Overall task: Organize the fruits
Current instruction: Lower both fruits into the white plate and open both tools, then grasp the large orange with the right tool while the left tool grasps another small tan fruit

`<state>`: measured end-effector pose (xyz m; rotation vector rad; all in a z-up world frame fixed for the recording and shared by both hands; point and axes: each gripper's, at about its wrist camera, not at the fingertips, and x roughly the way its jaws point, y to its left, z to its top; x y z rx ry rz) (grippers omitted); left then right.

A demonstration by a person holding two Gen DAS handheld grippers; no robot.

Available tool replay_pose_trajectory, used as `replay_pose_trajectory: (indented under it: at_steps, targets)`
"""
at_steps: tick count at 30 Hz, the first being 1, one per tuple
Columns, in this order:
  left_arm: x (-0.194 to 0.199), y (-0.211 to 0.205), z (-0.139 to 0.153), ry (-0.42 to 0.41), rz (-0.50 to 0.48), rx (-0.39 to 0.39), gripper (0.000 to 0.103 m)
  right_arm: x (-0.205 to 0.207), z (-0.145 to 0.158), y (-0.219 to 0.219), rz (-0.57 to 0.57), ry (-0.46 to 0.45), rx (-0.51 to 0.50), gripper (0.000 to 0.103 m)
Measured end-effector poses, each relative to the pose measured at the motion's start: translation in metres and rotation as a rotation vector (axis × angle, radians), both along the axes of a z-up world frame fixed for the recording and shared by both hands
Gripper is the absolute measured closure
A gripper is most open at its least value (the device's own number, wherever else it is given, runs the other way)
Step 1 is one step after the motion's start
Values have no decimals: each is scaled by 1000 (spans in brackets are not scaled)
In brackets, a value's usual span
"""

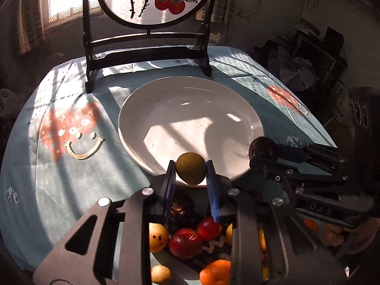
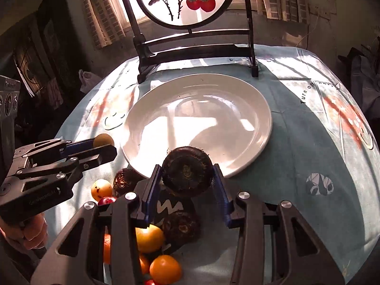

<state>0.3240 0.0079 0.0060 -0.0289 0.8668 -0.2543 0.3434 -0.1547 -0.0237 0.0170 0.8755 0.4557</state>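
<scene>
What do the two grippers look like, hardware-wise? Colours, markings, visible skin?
Both match: the left gripper and right gripper are matte black linkage frames with triangular cutouts and round silver pivot screws, with blue ribbed pads lining the jaws. The right one carries faint "DAS" lettering in the left wrist view. A bare hand grips the left handle; no cables visible.

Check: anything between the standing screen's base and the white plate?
Nothing: only bare tablecloth separates the standing screen from the white plate, in both wrist views.
</scene>
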Motion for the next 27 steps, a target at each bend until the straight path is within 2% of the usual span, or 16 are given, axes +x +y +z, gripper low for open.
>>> replay_pose_trajectory:
  at_steps: [2, 5, 10, 11, 12, 13, 14, 17, 18, 20, 24, 27]
  targets:
    - [22, -2, -9, 26, 10, 14, 77, 17, -10, 9, 4, 17, -50, 60]
    - [45, -1, -23, 69, 25, 26, 77, 36, -22, 13, 8, 58, -65, 60]
    - [58, 1, -37, 104, 33, 48, 76, 46, -31, 18, 21, 68, -94, 58]
    - [58, 2, -37, 102, 38, 57, 65, 46, -30, 19, 21, 66, -100, 57]
    - [57, 2, -36, 96, 49, 71, 40, 46, -28, 19, 23, 60, -101, 56]
    - [53, 3, -32, 77, 72, 90, 32, 43, -24, 17, 24, 50, -99, 55]
    - [47, 5, -26, 51, 88, 101, 26, 39, -18, 14, 23, 34, -93, 54]
    - [24, 9, -6, 21, 72, 80, 19, 16, 5, 0, 22, -19, -68, 54]
    - [12, 11, 1, 1, 76, 80, 13, 5, 12, -7, 18, -36, -55, 53]
    - [-16, 13, 12, -45, 93, 90, 6, -21, 25, -22, 6, -73, -36, 49]
    - [-81, 21, 14, -68, 103, 66, 3, -82, 33, -47, -22, -137, -53, 44]
    - [-130, 27, -1, -50, 100, 13, 3, -122, 19, -64, -57, -133, -57, 43]
